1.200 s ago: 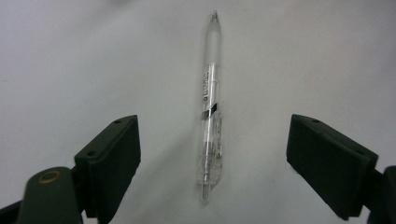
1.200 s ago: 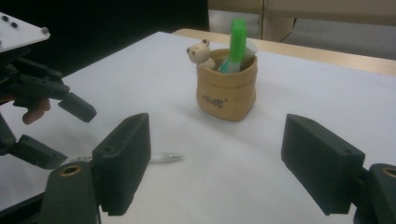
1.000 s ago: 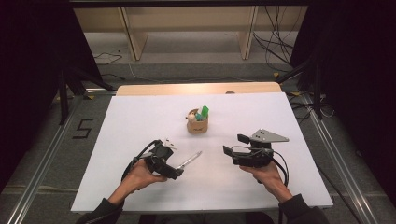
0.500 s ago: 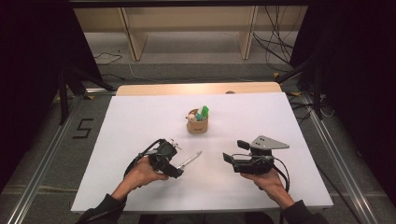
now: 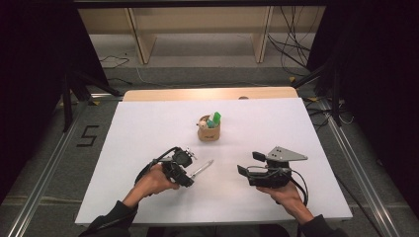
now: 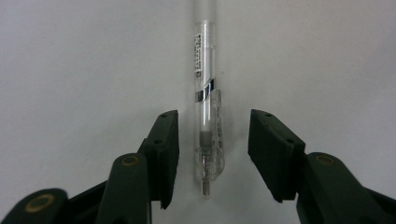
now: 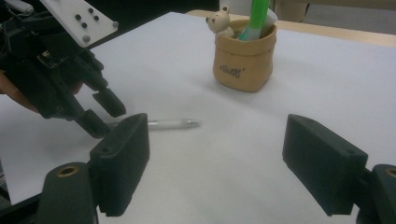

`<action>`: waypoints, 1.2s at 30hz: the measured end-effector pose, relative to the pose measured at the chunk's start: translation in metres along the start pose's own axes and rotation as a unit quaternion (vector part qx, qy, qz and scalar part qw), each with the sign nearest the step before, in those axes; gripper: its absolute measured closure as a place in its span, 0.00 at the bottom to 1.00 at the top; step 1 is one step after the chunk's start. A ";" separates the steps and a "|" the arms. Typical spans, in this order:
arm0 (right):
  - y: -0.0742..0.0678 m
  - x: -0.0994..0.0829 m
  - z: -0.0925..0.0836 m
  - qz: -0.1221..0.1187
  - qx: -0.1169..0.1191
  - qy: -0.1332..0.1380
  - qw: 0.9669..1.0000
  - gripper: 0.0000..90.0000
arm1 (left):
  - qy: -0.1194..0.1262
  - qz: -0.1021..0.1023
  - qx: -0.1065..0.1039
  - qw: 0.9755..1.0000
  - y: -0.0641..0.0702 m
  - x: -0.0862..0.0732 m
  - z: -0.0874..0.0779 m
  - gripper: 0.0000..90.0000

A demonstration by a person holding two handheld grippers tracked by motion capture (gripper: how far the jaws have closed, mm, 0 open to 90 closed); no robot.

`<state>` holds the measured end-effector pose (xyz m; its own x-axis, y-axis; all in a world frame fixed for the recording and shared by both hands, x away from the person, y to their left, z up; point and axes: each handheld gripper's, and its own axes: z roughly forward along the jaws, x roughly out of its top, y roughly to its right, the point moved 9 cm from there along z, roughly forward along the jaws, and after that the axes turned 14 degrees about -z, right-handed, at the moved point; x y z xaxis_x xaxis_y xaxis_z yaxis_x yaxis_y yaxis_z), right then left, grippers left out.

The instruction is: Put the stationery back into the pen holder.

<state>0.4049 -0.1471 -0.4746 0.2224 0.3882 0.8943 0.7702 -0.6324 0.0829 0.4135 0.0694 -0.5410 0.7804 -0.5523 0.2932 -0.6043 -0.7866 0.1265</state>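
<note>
The clear pen (image 6: 206, 116) lies flat on the table (image 5: 148, 128) between the left gripper (image 6: 212, 156)'s half-open jaws, which have just been closing without touching it; its long axis runs straight ahead, tip away. The right gripper (image 7: 215, 168)'s jaws gape wide, holding nothing.

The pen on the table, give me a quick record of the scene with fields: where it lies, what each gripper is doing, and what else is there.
pen: clear-barrelled pen lying flat on the white table
left gripper: left gripper straddles the pen's clip end; jaws have just been closing, pads not yet touching it
right gripper: right gripper open, nothing between its jaws, held off to the side
holder: tan pen holder with a small bear figure, upright behind the pen
contents: green marker standing in the holder
</note>
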 end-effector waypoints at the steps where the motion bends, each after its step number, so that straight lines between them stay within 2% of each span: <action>1: 0.000 0.000 0.000 -0.001 0.000 0.000 1.000 0.26 | 0.001 -0.001 0.000 1.000 0.000 0.001 0.001 0.63; 9: -0.001 -0.001 0.001 0.000 0.002 0.000 1.000 0.26 | -0.009 0.006 0.014 1.000 -0.002 0.002 0.006 0.70; 11: -0.001 -0.001 0.001 0.000 0.003 -0.001 1.000 0.27 | -0.013 0.013 0.018 1.000 -0.001 0.002 0.007 0.72; 17: -0.002 -0.002 0.002 0.001 0.004 -0.003 1.000 0.27 | -0.011 0.011 0.018 1.000 -0.001 0.004 0.007 0.82; 24: -0.003 -0.002 0.003 -0.001 0.006 -0.003 1.000 0.27 | -0.007 0.002 0.007 1.000 -0.002 0.003 0.007 0.84; 27: -0.003 -0.002 0.003 -0.002 0.008 -0.004 1.000 0.27 | -0.002 -0.007 -0.006 1.000 -0.002 0.003 0.006 0.85; 28: -0.003 -0.002 0.004 -0.003 0.008 -0.004 1.000 0.27 | -0.006 -0.002 -0.008 1.000 -0.003 0.003 0.005 0.85; 36: -0.005 -0.002 0.004 -0.002 0.010 -0.004 1.000 0.27 | 0.015 -0.011 -0.022 1.000 -0.002 0.005 -0.001 0.85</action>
<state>0.4032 -0.1424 -0.4788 0.2238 0.3959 0.8906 0.7833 -0.6168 0.0774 0.4182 0.0683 -0.5391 0.7883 -0.5266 0.3183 -0.5946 -0.7850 0.1739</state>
